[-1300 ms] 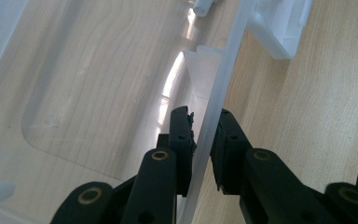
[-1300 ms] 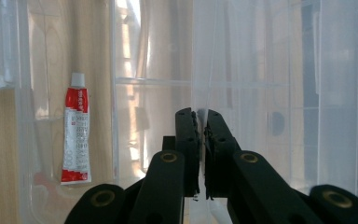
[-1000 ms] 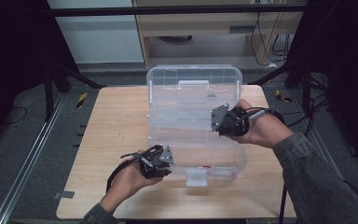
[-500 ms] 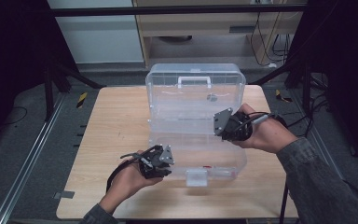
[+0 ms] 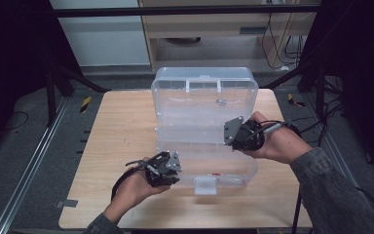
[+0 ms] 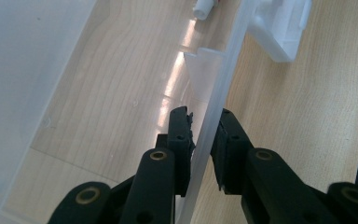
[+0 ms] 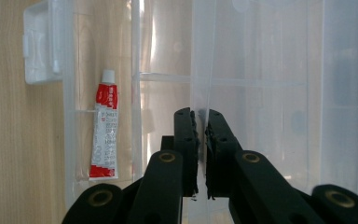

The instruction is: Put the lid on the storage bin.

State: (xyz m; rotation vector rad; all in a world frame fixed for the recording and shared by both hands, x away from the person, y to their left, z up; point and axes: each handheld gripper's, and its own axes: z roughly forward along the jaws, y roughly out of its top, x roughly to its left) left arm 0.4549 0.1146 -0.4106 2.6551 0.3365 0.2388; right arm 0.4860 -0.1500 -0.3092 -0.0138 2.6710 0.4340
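Observation:
A clear plastic box stands on the wooden table, its lid raised at the back. My left gripper is at the box's front left. In the left gripper view its jaws are shut on the thin front wall. My right gripper is at the box's right side. Its jaws are shut on a thin clear edge; I cannot tell whether that is lid or wall. A red-and-white tube lies inside by the front wall.
A white latch hangs at the front middle of the box, also seen as the latch in the left gripper view. A cabinet stands behind the table. Cables hang at the right. Bare wood lies left of the box.
My right gripper has moved a little toward the front of the table along the box's right side. The left gripper and the box's front have stayed put.

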